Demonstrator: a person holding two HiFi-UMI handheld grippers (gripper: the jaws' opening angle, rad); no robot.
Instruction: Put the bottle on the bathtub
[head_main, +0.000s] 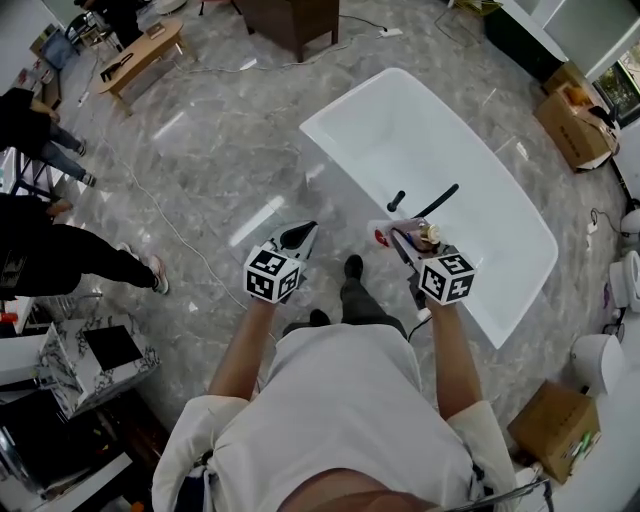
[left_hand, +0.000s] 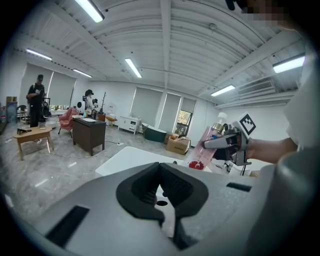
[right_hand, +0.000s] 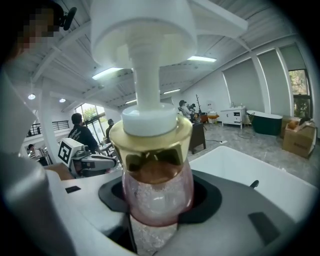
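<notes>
My right claw (head_main: 400, 240) is clamped on the pink pump bottle (right_hand: 157, 192). The jaws stand wide around its body, and its gold collar and white pump head point back at the claw's camera. The bottle is tilted in the air over the near rim of the white bathtub (head_main: 425, 135) and isn't resting on it. My left claw (left_hand: 161, 185) is closed with nothing in it, level with the other claw and just off the tub's side. A black tap (head_main: 397, 200) sits inside the tub. Grey marble floor (head_main: 220, 150) lies all around.
</notes>
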